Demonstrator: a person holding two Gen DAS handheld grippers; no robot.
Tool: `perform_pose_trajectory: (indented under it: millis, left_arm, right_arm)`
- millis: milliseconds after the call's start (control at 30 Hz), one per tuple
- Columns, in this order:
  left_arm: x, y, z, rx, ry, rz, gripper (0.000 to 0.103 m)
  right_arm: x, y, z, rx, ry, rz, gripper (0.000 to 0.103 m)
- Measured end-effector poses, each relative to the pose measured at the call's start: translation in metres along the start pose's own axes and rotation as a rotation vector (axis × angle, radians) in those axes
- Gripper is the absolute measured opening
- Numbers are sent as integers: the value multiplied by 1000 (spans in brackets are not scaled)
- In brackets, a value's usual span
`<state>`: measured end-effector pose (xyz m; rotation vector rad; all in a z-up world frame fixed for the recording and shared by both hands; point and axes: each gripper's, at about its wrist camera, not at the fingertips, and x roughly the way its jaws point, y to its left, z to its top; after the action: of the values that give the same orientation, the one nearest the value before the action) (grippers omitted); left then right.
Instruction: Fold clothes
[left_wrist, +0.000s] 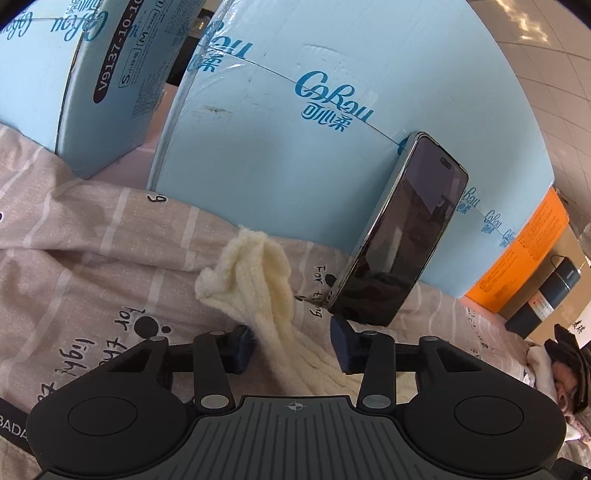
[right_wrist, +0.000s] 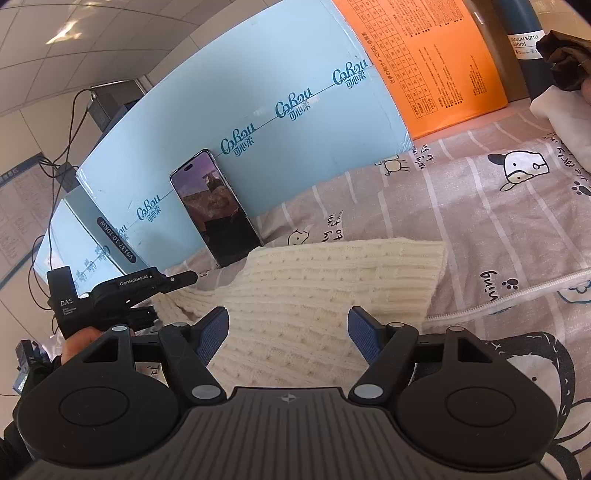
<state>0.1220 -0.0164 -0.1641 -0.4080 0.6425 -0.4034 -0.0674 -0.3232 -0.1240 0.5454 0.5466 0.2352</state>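
Sweater (right_wrist: 310, 295) lies near propped phone (right_wrist: 216, 210), boxes (right_wrist: 295, 66) behind

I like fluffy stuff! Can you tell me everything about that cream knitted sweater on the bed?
The cream sweater is a soft-looking ribbed knit with rows of tiny holes. It lies on the striped cartoon-print bed cover, mostly flat, just in front of a phone leaning on a blue box. One bunched, crumpled end sticks up between the open fingers of the left claw. The right claw hangs open above its flat part.
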Motion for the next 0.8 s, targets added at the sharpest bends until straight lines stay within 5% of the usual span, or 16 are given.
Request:
perform_pose_trajectory:
  millis: [67, 300, 500, 600, 667, 800]
  left_arm:
    - [-4, 0, 0, -17, -18, -85, 21]
    - [-32, -61, -13, 263, -59, -294, 21]
    - [-36, -108, -44, 626, 26, -355, 25]
    - [-30, -118, -58, 713, 75, -338, 48]
    - [-32, -122, -62, 746, 61, -318, 89]
    - [-53, -114, -58, 740, 17, -420, 93]
  right_arm:
    - [0, -1, 0, 4, -4, 0, 70]
    - [-1, -4, 0, 21, -19, -12, 70]
    - [-3, -5, 0, 25, -39, -17, 70]
    - [-3, -5, 0, 23, -37, -14, 70]
    - [-2, -5, 0, 24, -34, -15, 70]
    - [-2, -6, 0, 27, -28, -8, 70]
